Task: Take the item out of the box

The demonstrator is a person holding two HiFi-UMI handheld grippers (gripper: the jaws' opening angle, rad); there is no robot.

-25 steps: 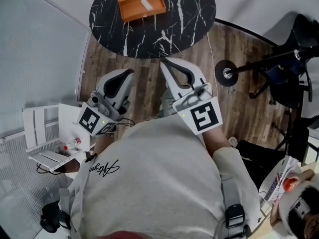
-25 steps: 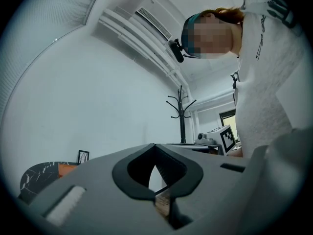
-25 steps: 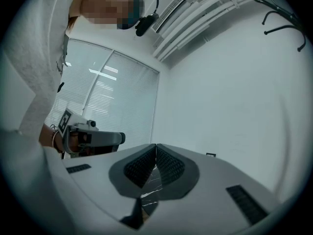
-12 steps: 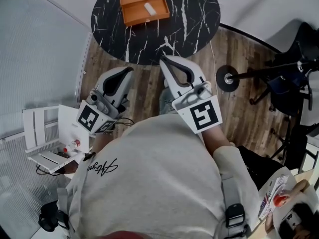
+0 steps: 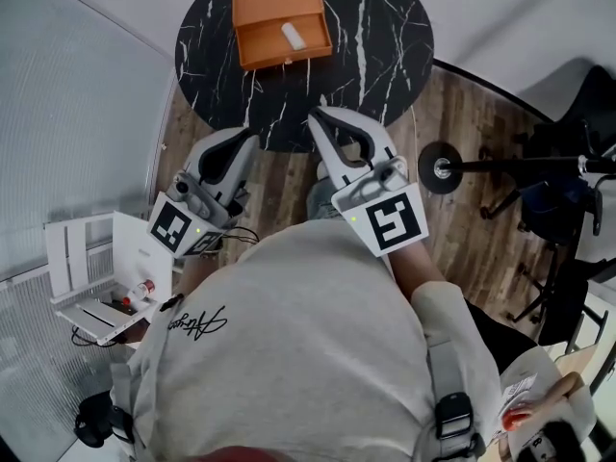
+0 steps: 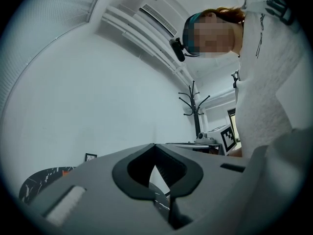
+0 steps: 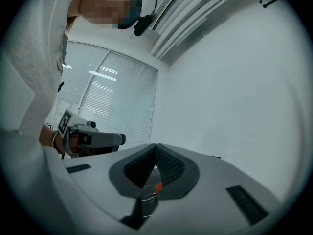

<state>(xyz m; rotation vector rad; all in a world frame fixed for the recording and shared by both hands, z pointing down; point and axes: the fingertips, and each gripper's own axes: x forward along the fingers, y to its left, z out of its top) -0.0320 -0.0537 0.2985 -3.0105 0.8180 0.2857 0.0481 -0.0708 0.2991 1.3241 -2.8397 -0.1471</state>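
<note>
Lying inside the orange box (image 5: 260, 44), the small white item (image 5: 294, 36) rested on the box floor, a little toward the 3 o'clock side. It was oblong, and its long axis ran from about 11 o'clock to 5 o'clock in the head view; which end was the front I could not tell. The box stood open on the round black marble table (image 5: 380, 37), in the part of the tabletop toward 11 o'clock.

Both grippers were off the box, well apart from it, and nothing touched the item. The left gripper (image 5: 252, 139) was at about 7 o'clock from the box, over the wooden floor (image 5: 289, 176) just at the table edge. Its jaws were pressed together with nothing between them, as the left gripper view (image 6: 155, 145) showed. The right gripper (image 5: 313, 114) was at about 6 o'clock from the box, with its tips over the near edge of the table. Its jaws were also pressed together and empty in the right gripper view (image 7: 156, 146). Both grippers pointed toward 12 o'clock.
</note>
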